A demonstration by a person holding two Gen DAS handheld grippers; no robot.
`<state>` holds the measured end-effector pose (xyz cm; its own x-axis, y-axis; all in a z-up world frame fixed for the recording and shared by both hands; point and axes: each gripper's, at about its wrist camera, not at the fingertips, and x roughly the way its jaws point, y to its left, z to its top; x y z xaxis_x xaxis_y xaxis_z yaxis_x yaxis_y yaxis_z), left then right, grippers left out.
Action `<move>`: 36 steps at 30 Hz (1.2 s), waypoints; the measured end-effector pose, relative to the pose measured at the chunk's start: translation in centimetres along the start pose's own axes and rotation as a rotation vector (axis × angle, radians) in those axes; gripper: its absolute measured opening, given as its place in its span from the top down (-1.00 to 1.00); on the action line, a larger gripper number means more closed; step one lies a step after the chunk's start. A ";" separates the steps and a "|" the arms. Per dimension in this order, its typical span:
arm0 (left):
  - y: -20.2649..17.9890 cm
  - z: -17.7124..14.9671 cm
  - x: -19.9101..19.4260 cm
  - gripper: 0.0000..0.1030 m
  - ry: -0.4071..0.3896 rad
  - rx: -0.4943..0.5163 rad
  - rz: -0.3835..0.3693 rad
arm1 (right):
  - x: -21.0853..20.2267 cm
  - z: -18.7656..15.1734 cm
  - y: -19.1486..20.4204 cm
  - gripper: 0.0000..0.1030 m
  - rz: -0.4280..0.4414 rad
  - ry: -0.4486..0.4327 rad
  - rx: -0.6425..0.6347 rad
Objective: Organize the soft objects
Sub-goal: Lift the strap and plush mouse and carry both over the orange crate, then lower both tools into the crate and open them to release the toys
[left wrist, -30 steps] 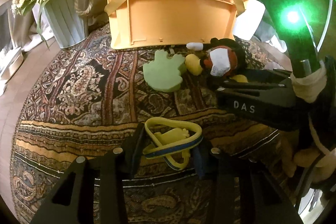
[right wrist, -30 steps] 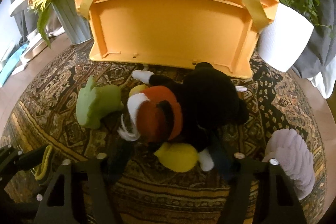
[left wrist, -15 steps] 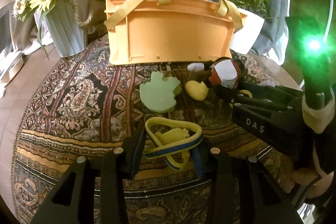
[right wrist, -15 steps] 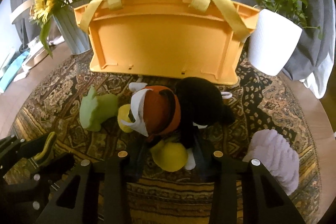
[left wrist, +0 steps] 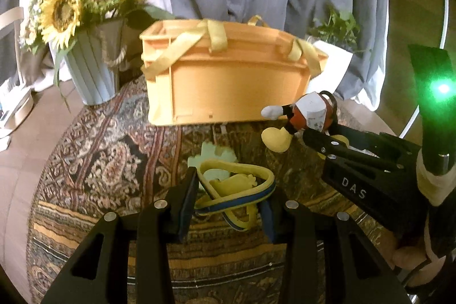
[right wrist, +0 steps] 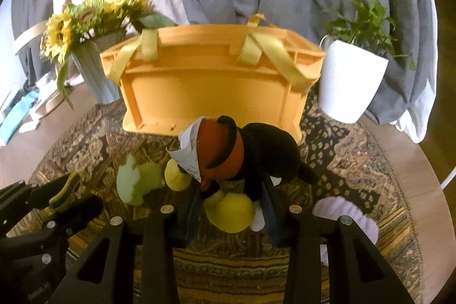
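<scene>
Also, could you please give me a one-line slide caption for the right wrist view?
Right gripper clamps a black-and-orange plush toy before the orange basket on the patterned rug.

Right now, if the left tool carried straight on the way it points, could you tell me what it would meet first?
Probably the green soft toy on the rug, just beyond the yellow looped toy the left tool grips; the orange basket stands farther back. Depth is uncertain.

We count four soft toys: one plush mouse (right wrist: 245, 158), one green piece (right wrist: 139, 181), one yellow-and-blue piece (left wrist: 236, 190), one lilac piece (right wrist: 350, 218). We also see one orange basket (right wrist: 211, 93) and two plant pots: sunflowers (right wrist: 97, 73) far left, greenery (right wrist: 350, 84) far right.
</scene>
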<state>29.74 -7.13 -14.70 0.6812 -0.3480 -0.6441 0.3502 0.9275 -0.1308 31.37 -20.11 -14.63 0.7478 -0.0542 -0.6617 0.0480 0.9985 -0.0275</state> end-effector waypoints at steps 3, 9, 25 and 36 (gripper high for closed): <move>0.0 0.8 -0.5 0.23 -0.022 0.002 -0.003 | -0.9 0.7 -0.1 0.24 -0.004 -0.025 0.007; -0.3 2.6 -2.0 0.23 -0.074 0.013 -0.004 | -2.9 2.1 -0.2 0.24 -0.024 -0.082 0.018; -0.7 8.4 -5.7 0.23 -0.248 0.057 0.005 | -8.3 6.8 -0.3 0.24 -0.062 -0.269 0.025; -0.6 12.7 -6.6 0.23 -0.352 0.099 0.012 | -9.7 10.2 -0.1 0.24 -0.066 -0.370 0.012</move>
<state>33.23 -7.14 -0.80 0.8590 -0.3793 -0.3439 0.3901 0.9199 -0.0403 30.88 -19.79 -0.62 0.9316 -0.1211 -0.3428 0.1104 0.9926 -0.0508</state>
